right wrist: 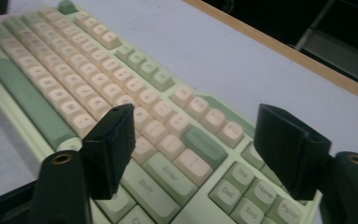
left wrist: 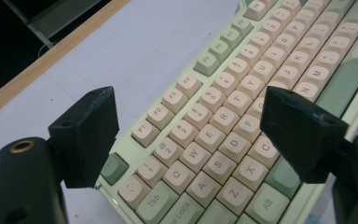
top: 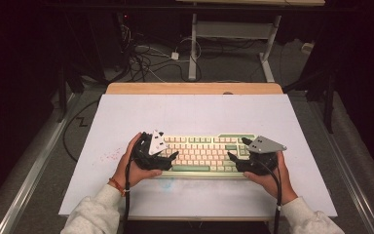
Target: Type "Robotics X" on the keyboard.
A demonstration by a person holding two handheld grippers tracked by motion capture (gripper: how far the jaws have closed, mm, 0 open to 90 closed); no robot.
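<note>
Both jaws wide and empty: left gripper (top: 171, 157), right gripper (top: 233, 158); pull straight off the keyboard (top: 202, 146) ends; don't nudge it.

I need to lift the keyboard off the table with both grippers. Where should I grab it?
Take the keyboard by its two short ends, left gripper from the left and right gripper from the right. It is long, flat and low, so each open gripper could probably close over a thin end edge, near the Tab key and the Del key.
</note>
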